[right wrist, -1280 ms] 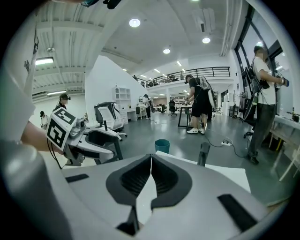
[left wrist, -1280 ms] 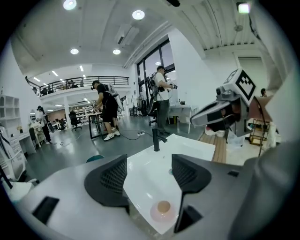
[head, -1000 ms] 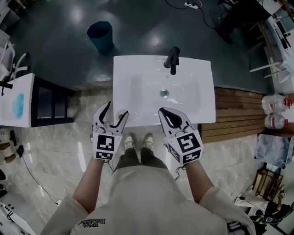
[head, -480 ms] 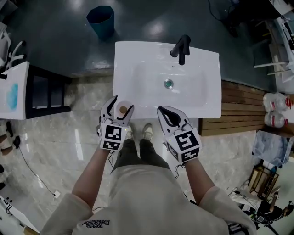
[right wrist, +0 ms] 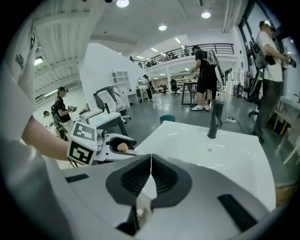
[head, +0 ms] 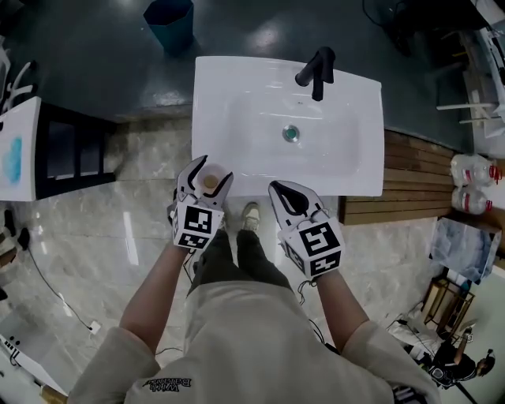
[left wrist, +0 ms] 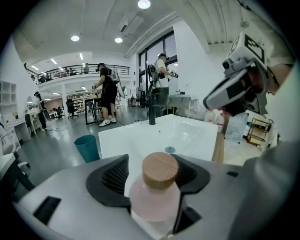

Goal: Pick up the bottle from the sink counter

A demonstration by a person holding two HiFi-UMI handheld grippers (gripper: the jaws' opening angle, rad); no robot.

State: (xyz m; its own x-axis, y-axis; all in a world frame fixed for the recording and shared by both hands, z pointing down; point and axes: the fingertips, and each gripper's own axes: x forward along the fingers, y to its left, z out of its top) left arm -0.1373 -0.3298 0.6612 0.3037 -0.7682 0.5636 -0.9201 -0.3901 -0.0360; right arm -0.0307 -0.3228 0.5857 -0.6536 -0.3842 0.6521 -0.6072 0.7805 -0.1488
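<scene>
A small pink bottle (left wrist: 157, 197) with a round wooden cap (head: 210, 181) stands between the jaws of my left gripper (head: 209, 172), over the front left corner of the white sink counter (head: 213, 95). The jaws press on both sides of the bottle, just below the cap. I cannot tell whether its base still touches the counter. My right gripper (head: 278, 189) hovers at the counter's front edge, to the right of the bottle, shut and empty, with its tips touching (right wrist: 151, 159). The right gripper view also shows the left gripper (right wrist: 117, 143) with the cap (right wrist: 122, 147).
A black faucet (head: 317, 69) and a drain (head: 291, 132) sit in the basin. A teal bin (head: 167, 17) stands beyond the sink, a dark side table (head: 71, 150) to the left, a wooden platform (head: 410, 181) and plastic jugs (head: 473, 181) to the right. People stand further back.
My left gripper has moved forward around the bottle and its jaws have narrowed onto it. The right gripper has stayed shut at the counter's front edge.
</scene>
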